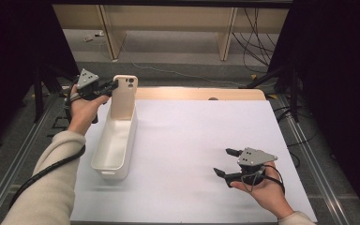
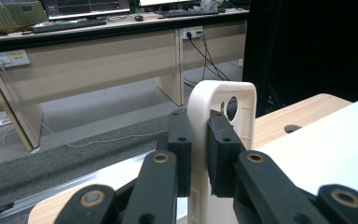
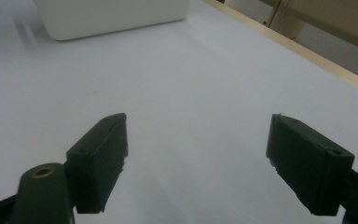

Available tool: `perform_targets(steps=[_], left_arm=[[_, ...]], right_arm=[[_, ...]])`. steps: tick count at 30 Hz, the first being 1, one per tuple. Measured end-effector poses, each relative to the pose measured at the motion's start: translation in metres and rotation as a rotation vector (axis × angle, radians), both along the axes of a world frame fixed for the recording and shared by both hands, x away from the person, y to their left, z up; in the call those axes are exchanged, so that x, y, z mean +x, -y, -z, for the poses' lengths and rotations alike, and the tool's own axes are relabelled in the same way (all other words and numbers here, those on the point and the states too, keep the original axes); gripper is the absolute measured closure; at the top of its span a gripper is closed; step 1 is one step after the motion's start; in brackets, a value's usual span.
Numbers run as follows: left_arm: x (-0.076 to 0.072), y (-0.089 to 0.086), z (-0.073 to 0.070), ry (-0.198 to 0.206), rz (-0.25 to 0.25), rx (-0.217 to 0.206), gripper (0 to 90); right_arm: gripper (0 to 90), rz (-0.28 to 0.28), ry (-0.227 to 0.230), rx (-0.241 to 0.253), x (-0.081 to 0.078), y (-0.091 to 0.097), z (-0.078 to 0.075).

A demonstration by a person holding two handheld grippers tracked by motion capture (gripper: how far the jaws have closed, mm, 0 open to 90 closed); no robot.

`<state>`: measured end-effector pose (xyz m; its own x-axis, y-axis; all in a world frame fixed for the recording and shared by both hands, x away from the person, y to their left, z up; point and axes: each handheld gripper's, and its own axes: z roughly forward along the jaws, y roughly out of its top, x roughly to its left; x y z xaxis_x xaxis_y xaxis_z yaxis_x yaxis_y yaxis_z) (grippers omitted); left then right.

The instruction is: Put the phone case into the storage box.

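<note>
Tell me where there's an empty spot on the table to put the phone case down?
The white sheet is bare between the bin and the open right gripper, and toward the far wooden edge. It is crowded at the bin's far end, where the left gripper clamps the case upright.

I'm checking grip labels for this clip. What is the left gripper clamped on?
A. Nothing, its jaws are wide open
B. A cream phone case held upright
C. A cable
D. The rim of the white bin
B: the left gripper has its pads pressed on both sides of the phone case, which stands upright at the far end of the bin; the right gripper is open over the white table cover.
</note>
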<state>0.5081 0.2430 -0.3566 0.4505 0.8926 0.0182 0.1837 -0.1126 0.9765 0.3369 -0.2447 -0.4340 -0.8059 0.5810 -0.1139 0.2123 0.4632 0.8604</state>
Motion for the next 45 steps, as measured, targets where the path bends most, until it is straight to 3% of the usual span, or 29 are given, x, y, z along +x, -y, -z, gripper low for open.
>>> perform_targets(steps=[45], left_arm=[[0.010,-0.004,0.012,-0.014,-0.035,-0.002,81.0]], right_arm=[[21.6,-0.002,0.002,0.000,0.000,0.000,0.001]])
